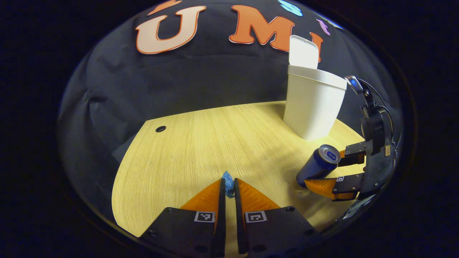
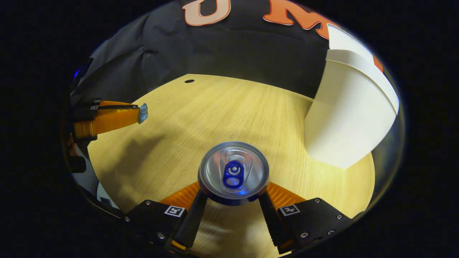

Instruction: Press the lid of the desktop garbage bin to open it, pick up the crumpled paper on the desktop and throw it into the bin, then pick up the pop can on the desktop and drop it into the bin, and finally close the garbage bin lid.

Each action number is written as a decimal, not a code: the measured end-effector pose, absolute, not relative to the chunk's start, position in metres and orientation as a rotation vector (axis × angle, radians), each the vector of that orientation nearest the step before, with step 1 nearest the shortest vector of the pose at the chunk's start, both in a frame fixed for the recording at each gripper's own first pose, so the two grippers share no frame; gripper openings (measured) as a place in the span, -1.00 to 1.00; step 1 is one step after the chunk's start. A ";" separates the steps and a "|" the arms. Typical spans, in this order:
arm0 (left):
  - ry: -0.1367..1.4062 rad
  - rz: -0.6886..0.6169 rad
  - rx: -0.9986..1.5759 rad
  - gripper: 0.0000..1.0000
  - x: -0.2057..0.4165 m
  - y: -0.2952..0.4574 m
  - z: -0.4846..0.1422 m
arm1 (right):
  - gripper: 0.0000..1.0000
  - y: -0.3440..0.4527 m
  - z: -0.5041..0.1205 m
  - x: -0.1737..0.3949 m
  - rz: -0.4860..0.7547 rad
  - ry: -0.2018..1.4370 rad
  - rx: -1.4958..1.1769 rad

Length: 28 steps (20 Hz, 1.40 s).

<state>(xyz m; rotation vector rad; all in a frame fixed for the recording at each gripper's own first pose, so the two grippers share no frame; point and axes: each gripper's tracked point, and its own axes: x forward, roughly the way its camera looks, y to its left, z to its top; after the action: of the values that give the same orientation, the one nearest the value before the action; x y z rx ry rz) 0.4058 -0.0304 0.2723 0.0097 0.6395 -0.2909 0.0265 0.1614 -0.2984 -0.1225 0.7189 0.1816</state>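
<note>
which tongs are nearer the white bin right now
Right. The right tongs, shut on the pop can, sit just in front of the open bin. The left tongs, pinching the crumpled paper, are farther back across the table.

The left tongs [image 1: 229, 186] are nearly closed, both fingers pinching a scrap of blue crumpled paper [image 1: 227, 181] at their tips, held level above the desk [image 1: 200, 143]. The right tongs [image 2: 232, 195] are spread wide, a finger pressed to each side of the upright pop can [image 2: 233, 172], well off to the left tongs' right.
</note>
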 end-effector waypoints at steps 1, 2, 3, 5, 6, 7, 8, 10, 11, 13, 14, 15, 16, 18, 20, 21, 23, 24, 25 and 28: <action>0.628 -0.311 0.009 -0.67 0.414 -0.045 0.282 | 0.60 0.161 -0.297 0.026 0.163 0.720 -0.111; 0.618 -0.327 0.015 -0.67 0.413 -0.052 0.281 | 0.60 0.161 -0.297 0.027 0.142 0.723 -0.103; 0.609 -0.344 0.018 -0.67 0.417 -0.058 0.285 | 0.60 0.161 -0.298 0.026 0.125 0.732 -0.096; 0.583 -0.369 0.017 -0.65 0.401 -0.056 0.287 | 0.60 0.161 -0.300 0.027 0.098 0.732 -0.088; 0.571 -0.377 0.015 -0.65 0.396 -0.051 0.294 | 0.60 0.161 -0.301 0.027 0.087 0.731 -0.082; 0.560 -0.386 0.009 -0.66 0.397 -0.055 0.302 | 0.60 0.160 -0.301 0.028 0.075 0.728 -0.075; 0.554 -0.398 0.003 -0.66 0.391 -0.053 0.301 | 0.60 0.159 -0.301 0.029 0.067 0.725 -0.070; 0.544 -0.416 0.000 -0.66 0.410 -0.078 0.314 | 0.60 0.159 -0.302 0.030 0.053 0.723 -0.065; 0.531 -0.421 0.007 -0.67 0.418 -0.089 0.322 | 0.60 0.159 -0.301 0.030 0.051 0.720 -0.060; 0.496 -0.429 0.024 -0.67 0.428 -0.109 0.338 | 0.60 0.159 -0.300 0.030 0.046 0.708 -0.048; 0.482 -0.429 0.028 -0.67 0.430 -0.117 0.346 | 0.60 0.159 -0.300 0.031 0.043 0.704 -0.040; 0.473 -0.423 0.035 -0.67 0.433 -0.123 0.354 | 0.60 0.159 -0.300 0.029 0.040 0.708 -0.032; 0.464 -0.428 0.033 -0.67 0.434 -0.134 0.362 | 0.60 0.159 -0.298 0.030 0.037 0.700 -0.028; 0.439 -0.438 0.023 -0.64 0.442 -0.154 0.381 | 0.60 0.158 -0.300 0.030 0.029 0.693 -0.026; 0.413 -0.450 0.018 -0.66 0.455 -0.174 0.397 | 0.60 0.158 -0.298 0.030 0.017 0.681 -0.028; 0.403 -0.452 0.019 -0.66 0.461 -0.184 0.404 | 0.60 0.158 -0.301 0.028 0.005 0.672 -0.030; 0.398 -0.449 0.016 -0.67 0.472 -0.200 0.416 | 0.60 0.159 -0.305 0.029 -0.021 0.666 -0.017; 0.389 -0.456 0.001 -0.67 0.475 -0.211 0.424 | 0.60 0.159 -0.305 0.029 -0.037 0.666 -0.004; 0.384 -0.462 -0.008 -0.67 0.479 -0.219 0.430 | 0.60 0.158 -0.304 0.028 -0.053 0.664 0.009; 0.360 -0.484 -0.021 -0.67 0.489 -0.242 0.445 | 0.60 0.158 -0.305 0.030 -0.105 0.655 0.037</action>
<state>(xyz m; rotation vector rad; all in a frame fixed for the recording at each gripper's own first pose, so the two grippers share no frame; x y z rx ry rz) 0.4886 -0.2423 0.4452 -0.0206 0.3597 -0.4838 0.0298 0.1584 -0.3048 0.0369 0.6551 -0.1046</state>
